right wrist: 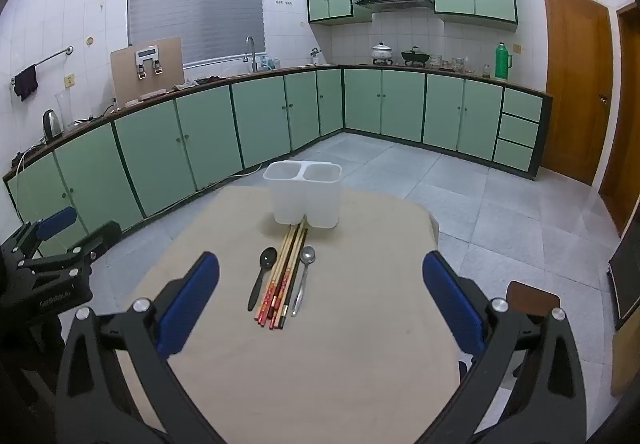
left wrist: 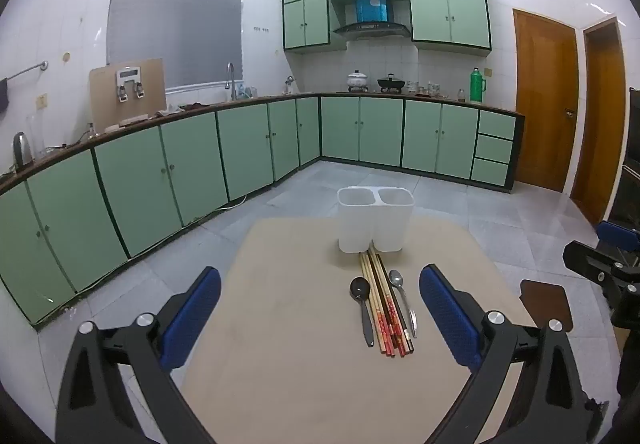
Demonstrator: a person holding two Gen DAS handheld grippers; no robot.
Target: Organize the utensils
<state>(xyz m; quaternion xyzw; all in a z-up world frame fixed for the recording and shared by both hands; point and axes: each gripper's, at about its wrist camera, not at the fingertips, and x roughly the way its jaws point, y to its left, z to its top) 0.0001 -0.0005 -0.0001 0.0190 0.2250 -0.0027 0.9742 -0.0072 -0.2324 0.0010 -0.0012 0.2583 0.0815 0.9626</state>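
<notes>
A white two-compartment utensil holder (left wrist: 375, 220) (right wrist: 305, 197) stands at the far side of a beige table (left wrist: 280, 344) (right wrist: 340, 356); both compartments look empty. In front of it lie a black spoon (left wrist: 361, 302) (right wrist: 262, 274), a bundle of several chopsticks (left wrist: 384, 308) (right wrist: 285, 276) and a metal spoon (left wrist: 402, 296) (right wrist: 304, 276). My left gripper (left wrist: 320, 308) is open and empty, held above the table short of the utensils. My right gripper (right wrist: 320, 292) is open and empty, also short of them. Each gripper shows at the edge of the other's view.
Green kitchen cabinets (left wrist: 160, 180) (right wrist: 200, 140) run along the left and back walls. A brown stool seat (left wrist: 546, 298) (right wrist: 532, 298) sits at the table's right. Wooden doors (left wrist: 546, 100) (right wrist: 576, 84) are at the right. Grey tiled floor surrounds the table.
</notes>
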